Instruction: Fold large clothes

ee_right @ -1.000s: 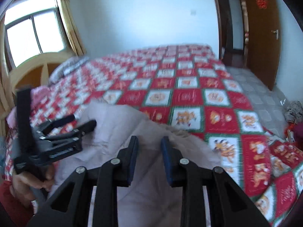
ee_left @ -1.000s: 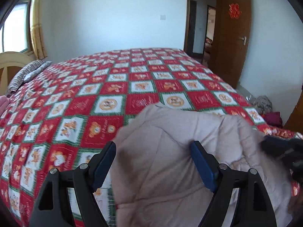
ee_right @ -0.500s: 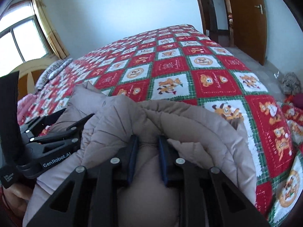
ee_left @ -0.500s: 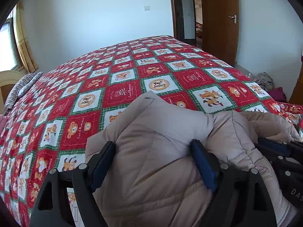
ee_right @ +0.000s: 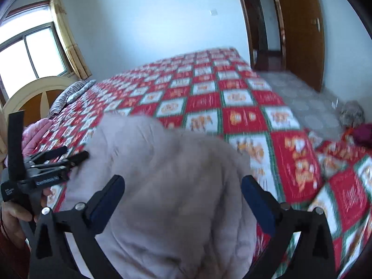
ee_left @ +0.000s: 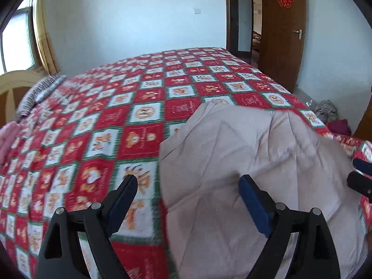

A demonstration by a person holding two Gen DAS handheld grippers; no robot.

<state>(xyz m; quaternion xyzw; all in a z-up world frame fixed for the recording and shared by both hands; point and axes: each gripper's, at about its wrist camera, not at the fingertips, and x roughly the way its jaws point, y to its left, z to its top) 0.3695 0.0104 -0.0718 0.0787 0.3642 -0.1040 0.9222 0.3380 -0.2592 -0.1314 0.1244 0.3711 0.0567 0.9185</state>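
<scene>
1. Two grippers hang over the near edge of a bed spread with a red, white and green checked quilt (ee_left: 144,107).
2. The task's garment, a bulky beige padded coat (ee_left: 255,162), lies heaped on that quilt at the near side of the bed, right below both grippers.
3. The left gripper (ee_left: 188,200) has its jaws spreading apart; only the coat's left edge lies between them, and neither blue pad presses on it.
4. The right gripper (ee_right: 183,197) is also opening, jaws wide, with the coat's rounded bulk between the pads but not pinched.
5. In the right wrist view the left gripper shows at the far left, with a person's hand (ee_right: 14,211) around its handle.
6. A striped pillow (ee_right: 69,93) lies by the wooden headboard (ee_right: 30,93).
7. A brown door (ee_left: 281,34) stands open beyond the bed.
</scene>
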